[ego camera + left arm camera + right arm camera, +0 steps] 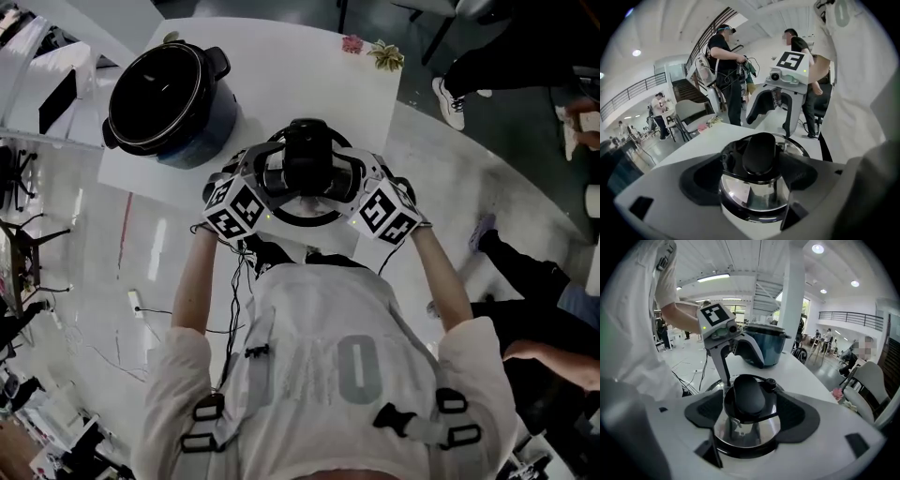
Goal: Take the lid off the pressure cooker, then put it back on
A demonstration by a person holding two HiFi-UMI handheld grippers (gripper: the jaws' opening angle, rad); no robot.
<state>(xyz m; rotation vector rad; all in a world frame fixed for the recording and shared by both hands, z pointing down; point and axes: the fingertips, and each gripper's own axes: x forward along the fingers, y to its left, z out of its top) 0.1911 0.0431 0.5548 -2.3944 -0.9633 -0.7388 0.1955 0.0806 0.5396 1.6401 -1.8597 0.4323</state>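
Note:
The pressure cooker pot (167,94) stands without its lid at the far left of the white table (300,84); it also shows behind the left gripper in the right gripper view (764,347). The steel lid (305,159), with a black knob (759,151), lies at the table's near edge. My left gripper (251,187) and right gripper (371,190) face each other across it. Each one (752,177) (749,420) is open, its pads apart on either side of the knob (749,397) and touching nothing.
A pink item (352,43) and a small plant (385,56) sit at the table's far edge. People stand and sit to the right (525,56) and beyond the table (725,70). A chair (691,115) and floor cables (141,305) are near.

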